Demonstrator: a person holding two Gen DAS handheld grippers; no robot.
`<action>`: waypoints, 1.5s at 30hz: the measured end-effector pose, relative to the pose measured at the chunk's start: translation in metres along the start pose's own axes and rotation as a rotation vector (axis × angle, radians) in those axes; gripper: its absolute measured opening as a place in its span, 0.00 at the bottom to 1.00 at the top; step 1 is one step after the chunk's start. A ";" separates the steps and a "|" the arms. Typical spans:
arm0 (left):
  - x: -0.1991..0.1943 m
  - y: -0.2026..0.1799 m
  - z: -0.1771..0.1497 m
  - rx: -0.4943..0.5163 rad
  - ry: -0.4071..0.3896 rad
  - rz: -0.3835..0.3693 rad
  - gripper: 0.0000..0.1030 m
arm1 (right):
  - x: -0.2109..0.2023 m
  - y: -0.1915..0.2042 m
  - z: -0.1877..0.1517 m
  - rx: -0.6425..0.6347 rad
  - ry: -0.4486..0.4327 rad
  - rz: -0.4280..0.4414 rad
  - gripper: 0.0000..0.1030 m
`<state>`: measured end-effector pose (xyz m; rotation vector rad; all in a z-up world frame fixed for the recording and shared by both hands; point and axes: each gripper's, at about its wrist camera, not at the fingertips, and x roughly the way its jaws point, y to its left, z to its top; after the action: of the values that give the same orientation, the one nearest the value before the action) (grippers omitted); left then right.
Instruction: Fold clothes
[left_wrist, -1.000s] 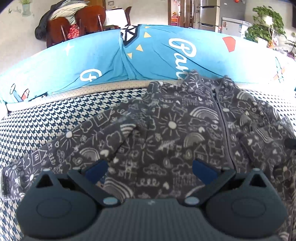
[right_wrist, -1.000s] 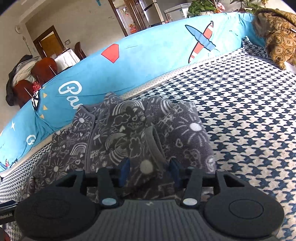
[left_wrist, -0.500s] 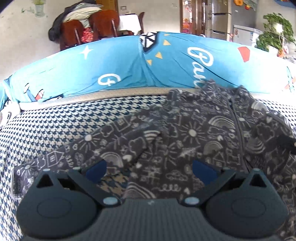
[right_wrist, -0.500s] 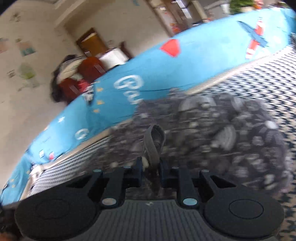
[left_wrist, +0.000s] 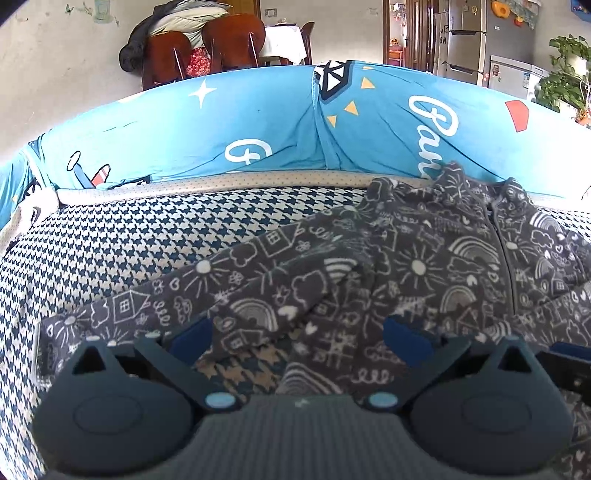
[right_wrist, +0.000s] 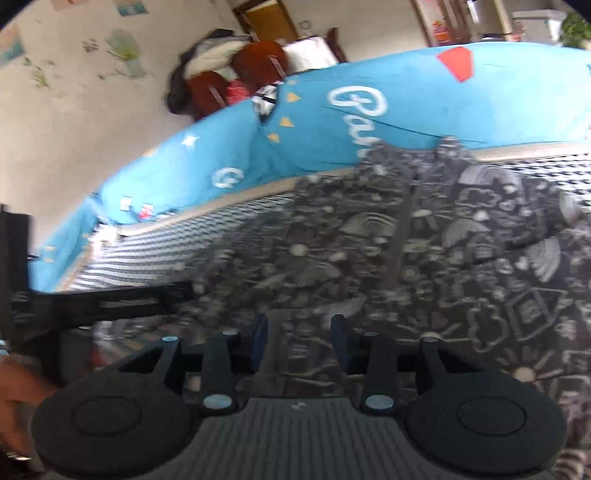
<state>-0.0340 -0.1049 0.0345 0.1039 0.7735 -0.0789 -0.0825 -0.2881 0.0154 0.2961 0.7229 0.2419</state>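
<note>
The right gripper (right_wrist: 299, 338) has let go of the dark grey doodle-print fleece jacket's (left_wrist: 424, 266) sleeve, jaws now parted, and swung left across the garment; left-wrist view slid left too.

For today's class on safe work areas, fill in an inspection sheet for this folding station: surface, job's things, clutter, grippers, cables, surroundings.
Surface: houndstooth cover, bare to the jacket's left.
Job's things: grey doodle-print jacket lying zip-up, one sleeve stretched out left.
Clutter: nothing seen.
Grippers: left gripper open above the sleeve; right gripper part open over the jacket, view blurred.
Cables: nothing seen.
Surroundings: blue printed cushion behind; chairs, fridge, plant beyond.
</note>
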 end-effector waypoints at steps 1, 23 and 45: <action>0.000 -0.001 0.000 0.003 0.000 0.000 1.00 | 0.001 0.002 -0.001 -0.008 0.004 -0.014 0.42; 0.003 0.024 -0.001 -0.037 0.005 0.046 1.00 | 0.045 0.039 -0.024 -0.205 0.062 -0.255 0.34; 0.001 0.047 -0.002 -0.071 0.003 0.075 1.00 | 0.012 0.021 0.056 0.157 -0.250 -0.017 0.10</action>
<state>-0.0296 -0.0583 0.0352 0.0653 0.7736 0.0200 -0.0378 -0.2749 0.0550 0.4604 0.4974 0.1290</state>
